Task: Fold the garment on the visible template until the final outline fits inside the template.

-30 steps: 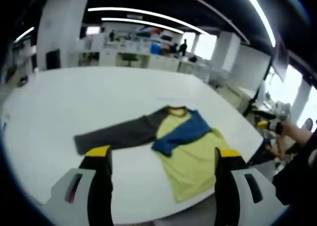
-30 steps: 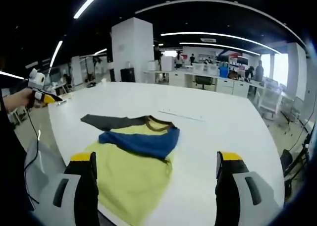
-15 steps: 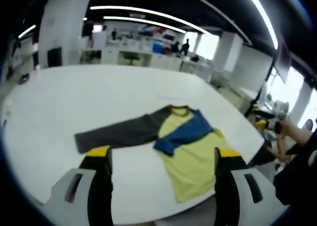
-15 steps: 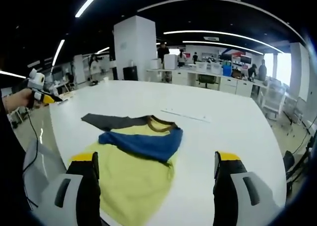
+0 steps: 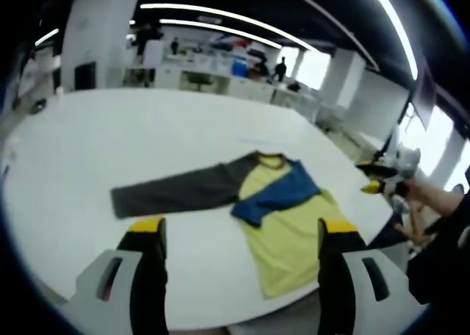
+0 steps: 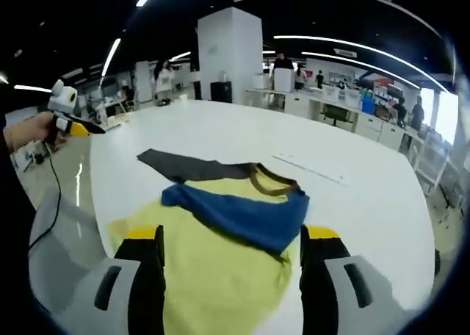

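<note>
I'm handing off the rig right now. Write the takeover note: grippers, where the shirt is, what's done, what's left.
Left gripper: open, holding nothing, hovering short of the shirt.
Right gripper: open, holding nothing, over the shirt's yellow body.
Shirt: flat on the white table, near its edge.
Done: blue sleeve folded across the chest.
Left: grey sleeve is spread out sideways; fold it in, then fold the body. I can't make out a template outline.

— What sort of place is this?
— An open-plan office: long ceiling light strips (image 6: 345,54), square white pillars (image 6: 231,52), rows of white desks (image 5: 220,85) with chairs at 12 o'clock.
— And nearer?
— A big white table (image 5: 147,129).
</note>
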Motion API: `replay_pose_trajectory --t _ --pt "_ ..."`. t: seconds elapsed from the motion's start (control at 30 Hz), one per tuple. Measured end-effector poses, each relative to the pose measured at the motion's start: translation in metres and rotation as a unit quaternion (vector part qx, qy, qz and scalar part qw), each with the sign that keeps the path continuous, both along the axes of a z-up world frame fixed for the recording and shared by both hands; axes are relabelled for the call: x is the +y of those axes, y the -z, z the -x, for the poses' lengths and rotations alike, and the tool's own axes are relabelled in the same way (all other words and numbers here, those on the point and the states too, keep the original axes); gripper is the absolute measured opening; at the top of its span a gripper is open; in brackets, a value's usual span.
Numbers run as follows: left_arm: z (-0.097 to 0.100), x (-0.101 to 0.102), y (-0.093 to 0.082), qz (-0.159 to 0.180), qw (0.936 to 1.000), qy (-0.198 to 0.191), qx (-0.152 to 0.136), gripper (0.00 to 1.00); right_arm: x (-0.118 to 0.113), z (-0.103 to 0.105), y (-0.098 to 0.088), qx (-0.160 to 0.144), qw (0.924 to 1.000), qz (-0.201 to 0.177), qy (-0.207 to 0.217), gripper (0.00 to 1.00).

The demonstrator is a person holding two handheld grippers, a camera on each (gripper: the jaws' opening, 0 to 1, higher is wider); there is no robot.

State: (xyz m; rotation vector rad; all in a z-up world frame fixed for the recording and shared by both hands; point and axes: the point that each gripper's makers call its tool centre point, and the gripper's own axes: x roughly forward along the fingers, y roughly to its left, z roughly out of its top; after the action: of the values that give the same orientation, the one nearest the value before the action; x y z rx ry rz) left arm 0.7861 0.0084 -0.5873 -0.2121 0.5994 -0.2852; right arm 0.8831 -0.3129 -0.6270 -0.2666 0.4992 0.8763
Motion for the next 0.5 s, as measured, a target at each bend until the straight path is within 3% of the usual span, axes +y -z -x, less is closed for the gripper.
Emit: replay_pose_trajectory --t 0.2,0.5 --pt "0.006 0.004 0.007 0.004 0.9999 -0.010 0.007 0.80 0.047 0.003 0.019 0.014 0.9993 -0.007 -0.035 0.44" --pt "0.008 0.006 0.014 0.009 0.9997 -0.017 0.016 0.80 0.116 0.015 0.062 0.027 0.9945 0.026 -0.098 0.41"
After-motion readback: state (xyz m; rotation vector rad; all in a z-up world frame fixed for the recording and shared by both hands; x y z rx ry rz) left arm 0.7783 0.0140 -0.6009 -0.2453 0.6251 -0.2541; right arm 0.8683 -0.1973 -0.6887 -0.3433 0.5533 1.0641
